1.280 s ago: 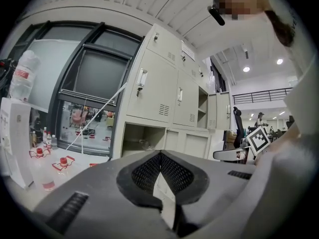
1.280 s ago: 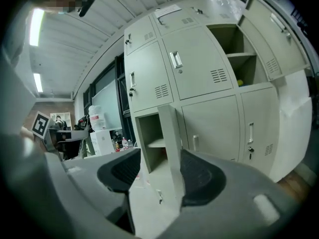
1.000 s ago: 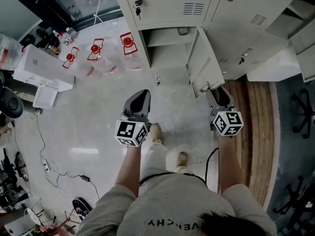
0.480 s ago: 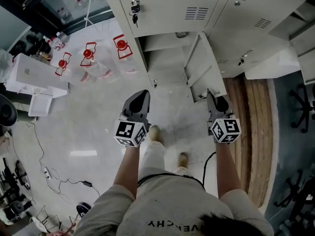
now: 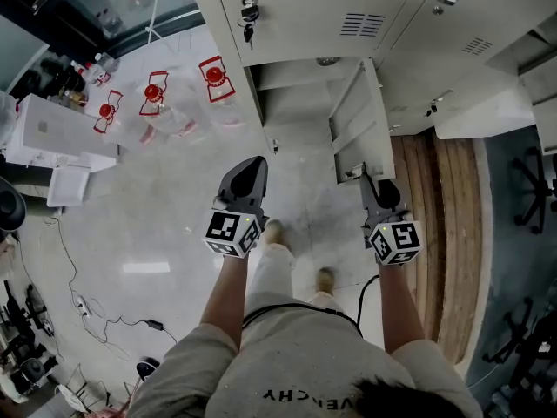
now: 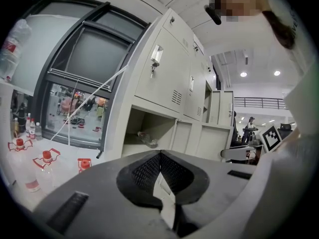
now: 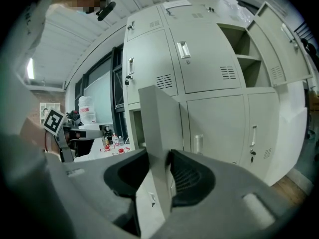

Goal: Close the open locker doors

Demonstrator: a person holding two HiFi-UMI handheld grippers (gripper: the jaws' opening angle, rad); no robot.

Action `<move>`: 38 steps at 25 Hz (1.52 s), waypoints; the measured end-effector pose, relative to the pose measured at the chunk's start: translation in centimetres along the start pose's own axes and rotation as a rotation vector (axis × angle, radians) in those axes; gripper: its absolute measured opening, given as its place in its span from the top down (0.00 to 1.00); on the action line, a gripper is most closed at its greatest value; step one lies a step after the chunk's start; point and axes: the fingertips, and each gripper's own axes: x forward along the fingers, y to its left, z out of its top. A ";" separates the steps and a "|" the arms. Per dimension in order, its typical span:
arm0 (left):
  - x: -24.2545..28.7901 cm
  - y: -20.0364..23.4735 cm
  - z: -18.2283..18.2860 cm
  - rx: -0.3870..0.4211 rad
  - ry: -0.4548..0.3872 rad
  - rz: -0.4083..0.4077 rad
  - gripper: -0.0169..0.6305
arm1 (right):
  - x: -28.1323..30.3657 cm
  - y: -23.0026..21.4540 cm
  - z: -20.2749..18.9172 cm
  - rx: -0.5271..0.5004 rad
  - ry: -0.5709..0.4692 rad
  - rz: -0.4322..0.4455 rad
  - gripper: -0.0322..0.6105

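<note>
The lower locker's grey door [image 5: 357, 120] stands open, swung out from its compartment [image 5: 300, 103]. My right gripper [image 5: 372, 184] is at the door's free edge. In the right gripper view the door's edge [image 7: 159, 128] runs between the jaws of the right gripper [image 7: 162, 158], which have just been closing and are now shut on it. My left gripper [image 5: 252, 168] hangs over the floor in front of the compartment, apart from the door. The left gripper [image 6: 159, 156] has its pads together and holds nothing. The open compartment [image 6: 144, 133] lies ahead of it.
A second locker [image 7: 249, 49] at the upper right also stands open, its door [image 7: 279, 49] swung wide. Red-capped water bottles [image 5: 157, 94] and white boxes [image 5: 52, 138] lie on the floor at left. A wooden strip [image 5: 444, 233] runs along the right. Cables [image 5: 87, 303] trail near my feet.
The right gripper's jaws have closed on the door's edge and the gripper has drawn slightly back toward me. The left gripper has barely shifted in the picture.
</note>
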 end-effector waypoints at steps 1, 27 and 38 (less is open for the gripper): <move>0.1 0.2 0.0 0.000 0.001 -0.001 0.98 | 0.1 0.3 0.0 0.001 0.000 0.002 0.75; 0.2 7.0 0.2 -0.016 0.003 -0.021 0.98 | 7.4 10.1 0.0 -0.051 -0.008 0.055 0.69; 1.5 8.9 -0.2 0.001 0.011 0.001 0.98 | 13.0 13.6 1.0 -0.012 -0.059 0.028 0.68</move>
